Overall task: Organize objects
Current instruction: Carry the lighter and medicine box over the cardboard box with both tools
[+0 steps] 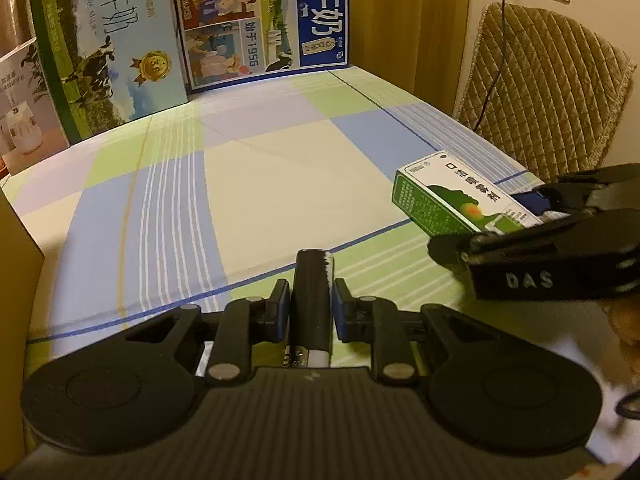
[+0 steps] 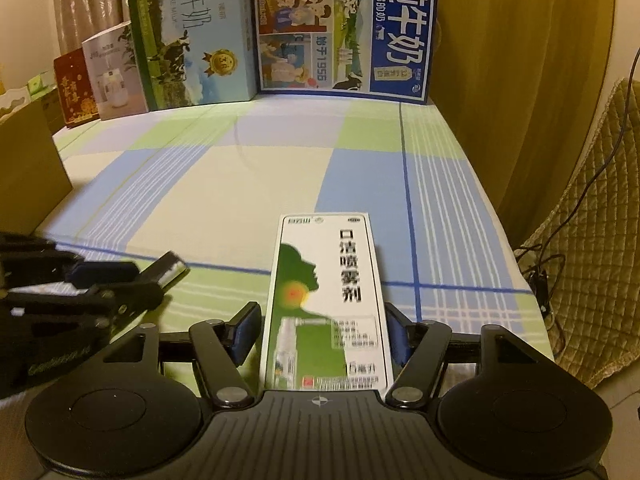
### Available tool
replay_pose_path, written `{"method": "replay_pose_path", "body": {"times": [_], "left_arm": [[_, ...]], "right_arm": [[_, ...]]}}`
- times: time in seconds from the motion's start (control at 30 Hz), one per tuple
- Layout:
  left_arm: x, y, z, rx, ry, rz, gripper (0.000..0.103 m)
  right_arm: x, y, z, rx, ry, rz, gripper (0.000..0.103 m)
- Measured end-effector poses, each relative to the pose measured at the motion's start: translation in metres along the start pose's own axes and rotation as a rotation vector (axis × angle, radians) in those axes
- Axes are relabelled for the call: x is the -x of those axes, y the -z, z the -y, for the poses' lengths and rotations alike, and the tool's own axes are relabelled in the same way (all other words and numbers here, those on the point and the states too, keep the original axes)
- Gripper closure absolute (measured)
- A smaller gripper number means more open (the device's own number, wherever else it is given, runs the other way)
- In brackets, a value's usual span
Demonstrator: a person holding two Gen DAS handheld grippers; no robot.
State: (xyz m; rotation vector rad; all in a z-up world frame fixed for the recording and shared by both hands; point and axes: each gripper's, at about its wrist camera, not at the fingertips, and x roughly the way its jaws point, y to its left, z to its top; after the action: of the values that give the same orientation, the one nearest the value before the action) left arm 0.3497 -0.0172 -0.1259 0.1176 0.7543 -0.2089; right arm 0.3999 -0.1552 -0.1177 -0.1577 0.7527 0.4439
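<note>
Checked tablecloth [image 2: 248,184], "1956" milk carton [image 2: 344,32]

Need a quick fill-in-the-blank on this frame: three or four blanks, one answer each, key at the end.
1. The left gripper is shut on a dark ____ object.
2. The green-and-white box lies between the fingers of the ____ gripper.
3. The tablecloth has a ____ pattern in blue, green and cream.
4. The blue milk carton stands at the ____ edge of the table.

Missing words: cylindrical; right; checked; far
</note>
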Motion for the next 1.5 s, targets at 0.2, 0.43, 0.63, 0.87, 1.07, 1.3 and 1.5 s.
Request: {"method": "replay_pose_path", "body": {"times": [0.2, 0.43, 0.63, 0.87, 1.07, 1.3, 1.5], "left_arm": [[0.001, 0.001, -0.001, 0.003, -0.004, -0.004, 0.085], [0.010, 0.004, -0.001, 0.015, -0.004, -0.015, 0.085], [0.035, 0.006, 0.002, 0.034, -0.004, -0.011, 0.085], [0.084, 0.008, 0.008, 0.063, -0.006, 0.005, 0.085], [0.136, 0.008, 0.012, 0.060, -0.015, 0.024, 0.085], [0.197, 0.014, 0.006, 0.088, -0.026, 0.040, 0.085], [0.247, 0.021, 0.001, 0.109, -0.045, 0.063, 0.085]], "right_arm": [[-0.002, -0.004, 0.000, 0.002, 0.023, -0.013, 0.050], [0.016, -0.004, -0.002, -0.021, 0.030, -0.028, 0.050], [0.051, -0.011, -0.008, -0.051, 0.024, 0.010, 0.050], [0.094, -0.009, -0.016, -0.102, 0.036, 0.049, 0.050], [0.140, 0.001, -0.039, -0.163, 0.026, 0.063, 0.050], [0.191, 0.022, -0.072, -0.191, 0.024, 0.053, 0.050], [0.231, 0.034, -0.093, -0.191, 0.023, 0.058, 0.050]]}}
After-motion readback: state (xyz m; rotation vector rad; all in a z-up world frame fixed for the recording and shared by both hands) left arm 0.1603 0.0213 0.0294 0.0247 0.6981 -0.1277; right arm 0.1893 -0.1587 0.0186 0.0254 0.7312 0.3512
